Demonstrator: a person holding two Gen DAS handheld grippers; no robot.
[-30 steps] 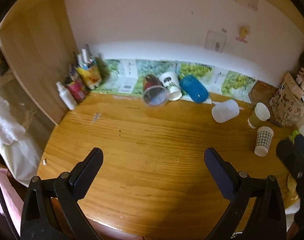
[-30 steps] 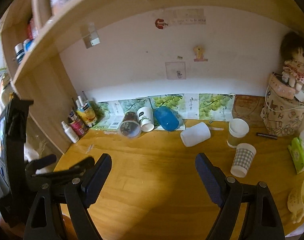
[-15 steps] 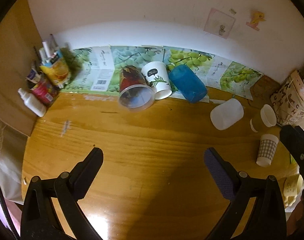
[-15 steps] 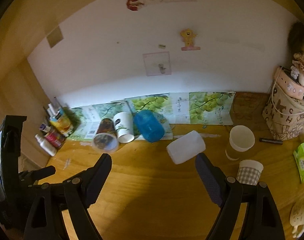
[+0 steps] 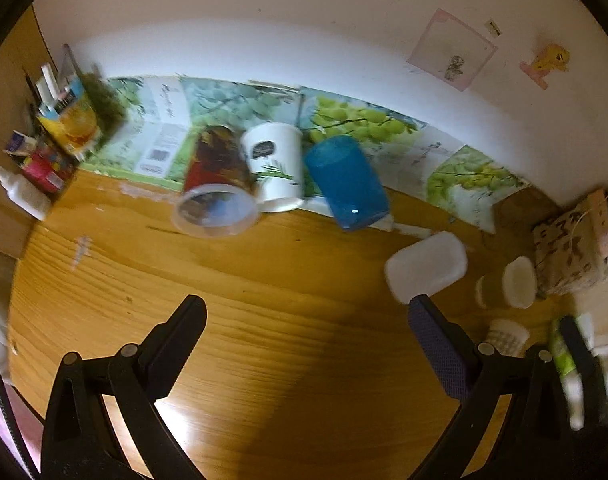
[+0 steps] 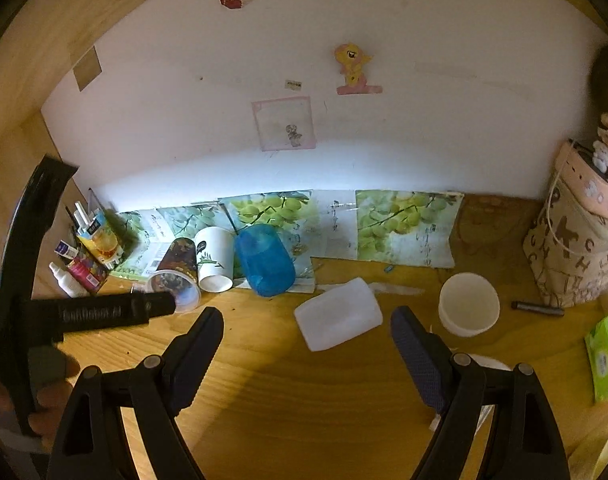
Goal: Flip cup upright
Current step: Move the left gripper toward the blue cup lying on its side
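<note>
Wooden tabletop (image 5: 264,340) now fills more of both views; both wide-open, empty tools, left tool (image 5: 306,330) and right tool (image 6: 306,334), have closed on the toppled translucent white plastic cup (image 6: 338,319), so grasping looks next.

Bare desk (image 6: 272,380) ahead; blue cup (image 6: 266,266), paper cup (image 6: 469,304) flank white cup (image 6: 338,314).

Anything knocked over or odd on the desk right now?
Yes. Four cups lie on their sides: the red-printed clear cup, white paper cup and blue cup bunched at the back, and the white plastic cup alone nearer the middle. No spill shows. Both grippers are open and empty.
</note>
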